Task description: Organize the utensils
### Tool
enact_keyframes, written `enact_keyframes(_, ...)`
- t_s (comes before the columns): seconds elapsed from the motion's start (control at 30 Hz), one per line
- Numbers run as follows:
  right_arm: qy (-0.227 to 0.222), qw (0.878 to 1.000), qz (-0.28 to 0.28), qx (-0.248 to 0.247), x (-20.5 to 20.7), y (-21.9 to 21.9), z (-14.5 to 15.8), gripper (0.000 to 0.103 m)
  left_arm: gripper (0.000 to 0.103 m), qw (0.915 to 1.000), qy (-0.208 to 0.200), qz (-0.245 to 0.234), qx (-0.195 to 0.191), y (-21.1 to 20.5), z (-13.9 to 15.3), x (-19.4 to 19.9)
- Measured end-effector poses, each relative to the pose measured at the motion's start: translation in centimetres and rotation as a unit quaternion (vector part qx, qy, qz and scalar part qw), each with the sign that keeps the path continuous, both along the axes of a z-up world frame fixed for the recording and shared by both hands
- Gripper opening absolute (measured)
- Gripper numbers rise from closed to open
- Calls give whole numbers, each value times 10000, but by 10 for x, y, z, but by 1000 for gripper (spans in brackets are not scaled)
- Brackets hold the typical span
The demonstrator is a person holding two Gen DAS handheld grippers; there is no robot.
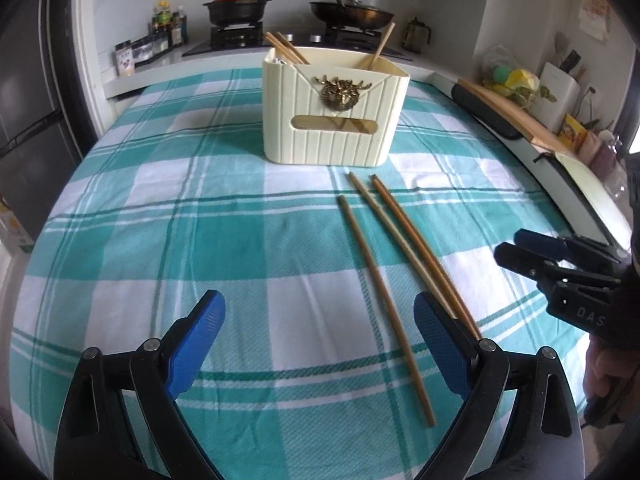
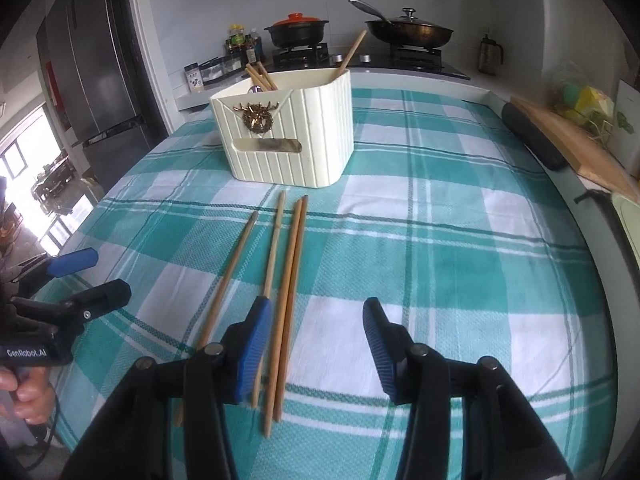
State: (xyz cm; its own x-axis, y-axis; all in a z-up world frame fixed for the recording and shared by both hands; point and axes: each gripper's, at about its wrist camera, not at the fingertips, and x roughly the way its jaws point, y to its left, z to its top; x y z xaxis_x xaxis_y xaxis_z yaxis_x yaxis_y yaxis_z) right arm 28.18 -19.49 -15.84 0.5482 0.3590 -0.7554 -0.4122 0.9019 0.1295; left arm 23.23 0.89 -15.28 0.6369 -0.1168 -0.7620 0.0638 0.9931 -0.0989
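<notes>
Chopsticks [image 2: 286,300] lengthwise toward holder [image 2: 286,136], just under right gripper [image 2: 316,352]; left gripper [image 1: 320,344] beside; both gaping, empty.

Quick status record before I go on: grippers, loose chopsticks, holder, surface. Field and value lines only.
left gripper: open, empty, above the cloth
right gripper: open, empty, over the chopsticks' near ends
loose chopsticks: four, flat on the cloth, in front of the holder
holder: cream, upright, chopsticks already inside
tablecloth: teal and white check
</notes>
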Motion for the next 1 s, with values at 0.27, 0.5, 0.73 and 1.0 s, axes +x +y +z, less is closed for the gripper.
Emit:
enact_keyframes(0.27,749,9964,402,-6,49,26,-32,22,96,9989,385,90,235,-23,-32,40)
enact_keyframes(0.5,911,9931,477,-562,66,40,-42,17,96,9970,519,76,566,-31,-47,49)
enact_keyframes(0.73,1169,9871,793,-749,72,51,-43,17,96,9955,650,60,683,-33,-58,47)
enact_keyframes(1.0,885,9886,446,-1130,68,53,-44,5,97,9936,531,163,979,-31,-57,43)
